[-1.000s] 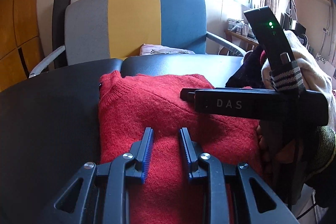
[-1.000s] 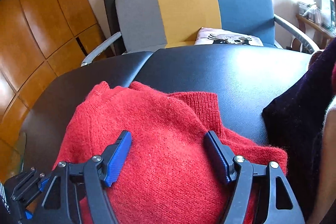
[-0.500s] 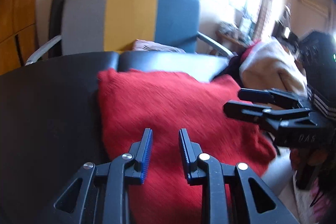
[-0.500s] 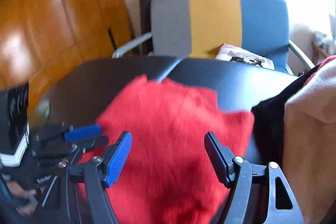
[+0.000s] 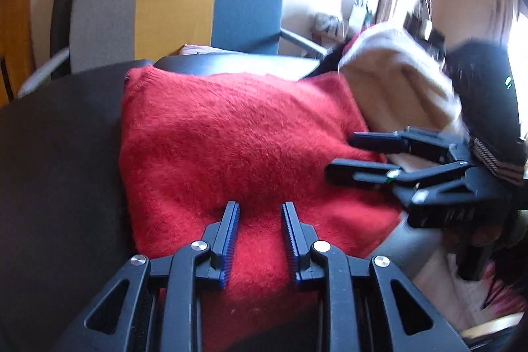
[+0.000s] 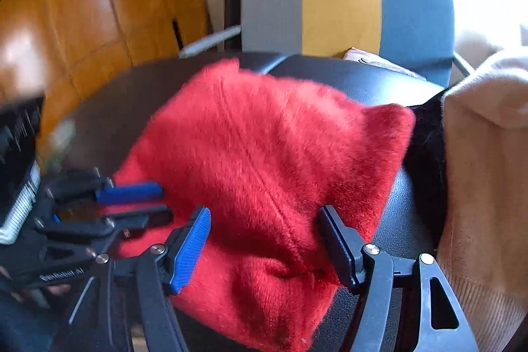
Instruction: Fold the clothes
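Folded fuzzy red knit sweater (image 5: 237, 150) on black padded worktop (image 5: 59, 154), ahead of both grippers.

Near edge under left gripper (image 5: 259, 220), jaws narrowly apart, empty. Right gripper (image 6: 264, 230) at right flank, jaws wide apart, astride fabric, unclamped. Long axis away toward striped grey-yellow-blue chair (image 5: 178, 9). Cream garment pile (image 6: 488, 154) beside right edge.

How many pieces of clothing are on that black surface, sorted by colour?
Red: 1, the folded red sweater
Beige: 1, the beige garment piled at the right
Dark, near black: 1, the dark garment between those two; how it is folded cannot be told
Total: 3
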